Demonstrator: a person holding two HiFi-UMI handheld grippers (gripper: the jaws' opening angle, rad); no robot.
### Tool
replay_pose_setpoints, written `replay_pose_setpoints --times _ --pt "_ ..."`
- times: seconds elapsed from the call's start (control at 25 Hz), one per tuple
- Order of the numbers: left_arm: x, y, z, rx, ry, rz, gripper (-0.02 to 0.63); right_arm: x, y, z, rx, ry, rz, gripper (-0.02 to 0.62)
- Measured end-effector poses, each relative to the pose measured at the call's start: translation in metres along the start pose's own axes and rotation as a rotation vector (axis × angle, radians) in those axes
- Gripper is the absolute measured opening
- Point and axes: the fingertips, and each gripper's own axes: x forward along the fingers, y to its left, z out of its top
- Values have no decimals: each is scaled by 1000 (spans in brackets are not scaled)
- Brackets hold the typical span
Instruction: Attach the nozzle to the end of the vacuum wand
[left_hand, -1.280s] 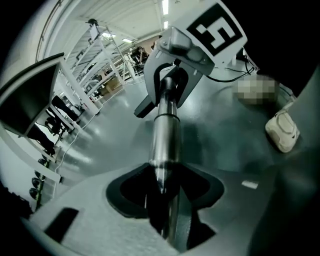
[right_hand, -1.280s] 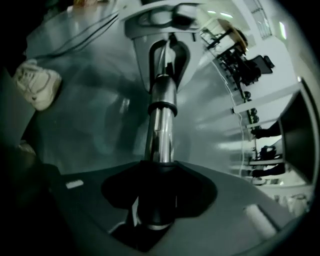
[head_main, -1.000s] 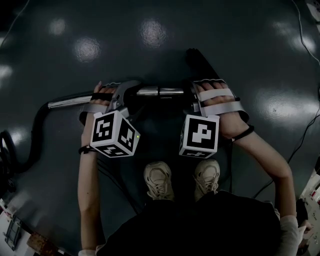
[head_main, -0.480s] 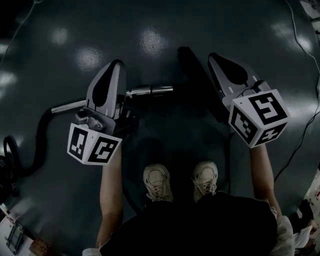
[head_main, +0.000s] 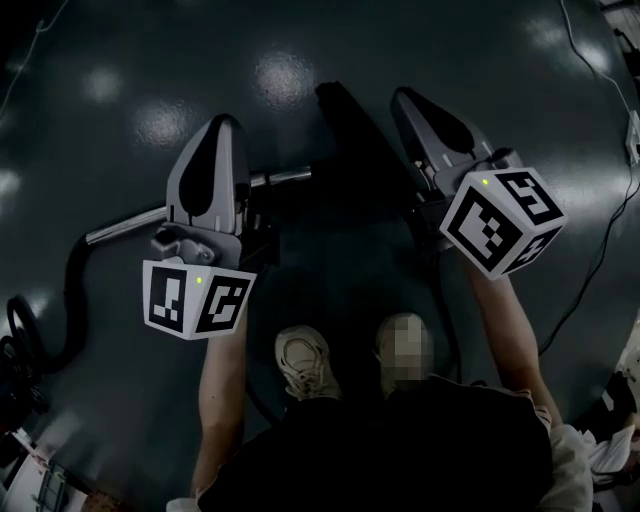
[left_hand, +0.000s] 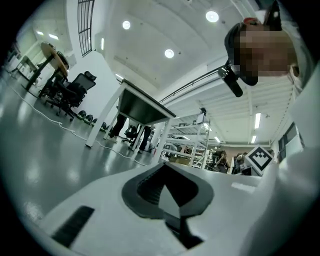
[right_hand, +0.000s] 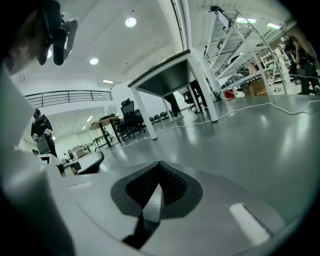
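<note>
One silver vacuum wand (head_main: 125, 221) lies on the dark floor (head_main: 300, 50), running rightward from a black hose (head_main: 68, 290). It passes behind the left hand-held gripper (head_main: 222, 125), whose jaws are pressed together on nothing. One black nozzle (head_main: 350, 125) lies at the wand's right end, between the two hand-held grippers; whether the two are joined I cannot tell. Just right of the nozzle, the right hand-held gripper (head_main: 404, 97) is also closed and empty.
</note>
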Motion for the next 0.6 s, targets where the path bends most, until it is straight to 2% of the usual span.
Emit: replay_pose_setpoints --times 0.12,0.16,0.32,0.4,0.48,0.6 --pt "6 8 -8 -58 -11 0 3 7 4 -7 -47 11 26 6" --pt "7 11 -11 -53 -10 9 3 10 3 -10 -63 18 26 6" --pt "18 35 -22 49 -5 87 3 32 -6 -22 -97 42 13 6" --pt "23 45 -27 37 -9 113 3 42 -14 -28 -75 45 6 6" --pt "29 48 -28 34 -13 108 3 48 -20 -28 -45 36 -1 6" --pt "40 44 -16 111 21 69 3 45 -24 -3 20 -21 -57 6"
